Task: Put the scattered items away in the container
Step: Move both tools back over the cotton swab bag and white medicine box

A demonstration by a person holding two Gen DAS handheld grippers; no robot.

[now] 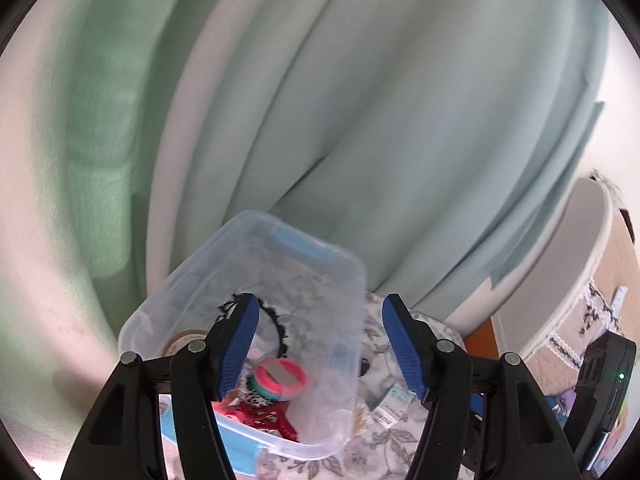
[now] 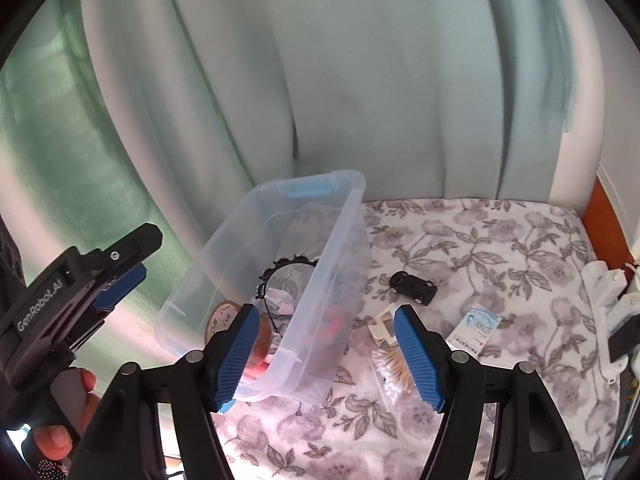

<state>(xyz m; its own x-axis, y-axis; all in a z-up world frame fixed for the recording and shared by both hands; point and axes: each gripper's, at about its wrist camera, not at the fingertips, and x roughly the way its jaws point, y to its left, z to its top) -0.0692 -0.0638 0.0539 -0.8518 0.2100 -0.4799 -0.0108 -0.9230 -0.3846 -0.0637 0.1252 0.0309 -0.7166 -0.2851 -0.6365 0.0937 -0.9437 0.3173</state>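
A clear plastic container (image 2: 336,264) with blue handles stands on a floral bedspread (image 2: 500,240). Inside lie a black headband (image 2: 280,268), a tape roll (image 2: 224,316), pink hair ties (image 1: 282,378) and a red item (image 1: 264,420). To the right of it on the cover lie a black toy car (image 2: 414,288), a small white box (image 2: 382,326), a bag of cotton swabs (image 2: 394,368) and a white-blue sachet (image 2: 474,326). My left gripper (image 1: 320,344) hangs open over the container (image 1: 182,280). My right gripper (image 2: 326,356) is open, straddling the container's near right wall and the swabs.
Pale green curtains (image 2: 320,80) hang behind the bed. An orange bed frame edge (image 2: 604,216) and white items (image 2: 604,300) sit at the right. A hand (image 2: 60,420) holds the left gripper (image 2: 120,276) left of the container.
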